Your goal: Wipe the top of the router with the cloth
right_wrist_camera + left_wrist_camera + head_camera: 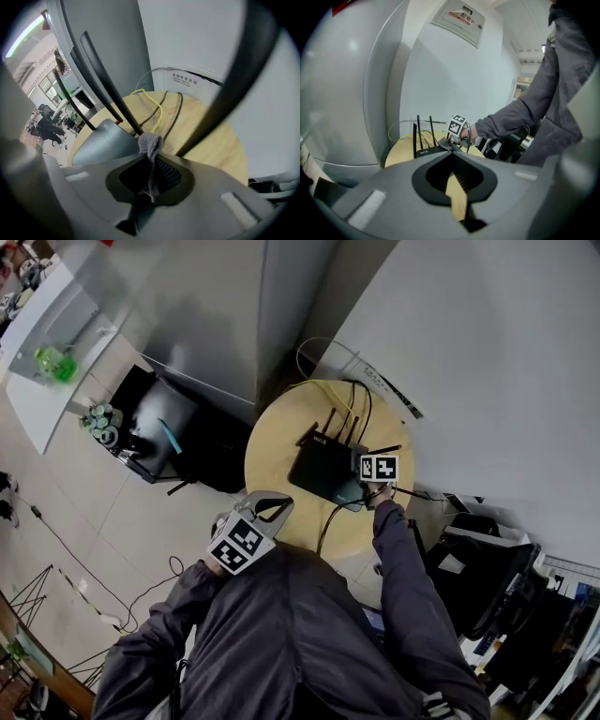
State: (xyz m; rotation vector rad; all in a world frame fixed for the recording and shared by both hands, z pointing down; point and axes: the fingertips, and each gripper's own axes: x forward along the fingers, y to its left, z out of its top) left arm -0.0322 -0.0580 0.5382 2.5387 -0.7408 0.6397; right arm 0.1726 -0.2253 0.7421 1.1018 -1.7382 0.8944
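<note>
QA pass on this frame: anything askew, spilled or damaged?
Nothing stands out. The router sits flat on the round table, cables trailing behind it. The right gripper pinches the cloth at the router. The left gripper is shut and empty, near the table edge.

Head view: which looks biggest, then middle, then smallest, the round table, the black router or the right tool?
1. Round table: biggest by far.
2. Black router: middle.
3. Right tool: smallest. It sits on top of the router, so slightly nearer the camera, yet it looks smaller.
</note>
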